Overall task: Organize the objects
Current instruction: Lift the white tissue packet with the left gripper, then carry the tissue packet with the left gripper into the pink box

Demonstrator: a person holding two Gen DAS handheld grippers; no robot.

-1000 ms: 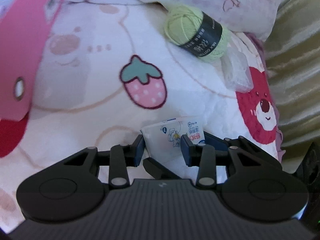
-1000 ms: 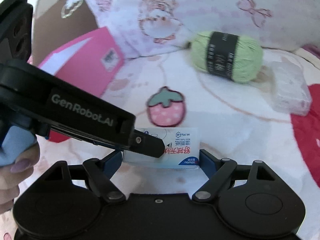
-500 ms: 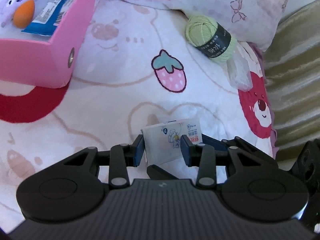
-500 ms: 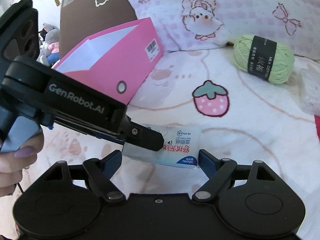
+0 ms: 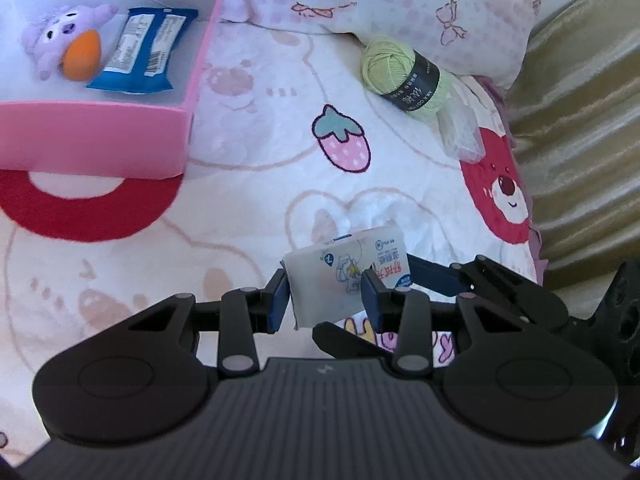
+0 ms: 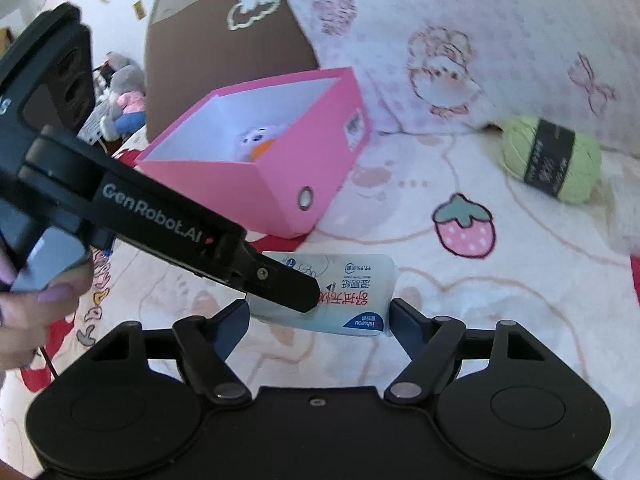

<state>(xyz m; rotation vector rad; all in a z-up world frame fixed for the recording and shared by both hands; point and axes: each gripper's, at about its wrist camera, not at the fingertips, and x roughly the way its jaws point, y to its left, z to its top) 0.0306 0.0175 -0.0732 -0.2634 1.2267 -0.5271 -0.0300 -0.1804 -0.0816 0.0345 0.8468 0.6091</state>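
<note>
Left wrist view: left hand-held gripper clamped on a small white soft pack of wet wipes with blue cartoon print and red characters, blue pads pressing its two sides, pack lifted clear of the white cartoon-print bedspread. Right wrist view: same wipes pack seen flat, glossy, with a blue corner label, lying between the blue pads of the right hand-held gripper; jaws wide and just been closing, left pad near the pack's edge, right pad beside its other end, firm contact not clear. Far left on the bed, open pink cardboard storage box holding a lilac plush toy with orange beak and a blue snack packet. Far right, light-green ball of yarn with black band, touching a clear plastic packet. Left edge of right view: hand on the left gripper's handle.
</note>
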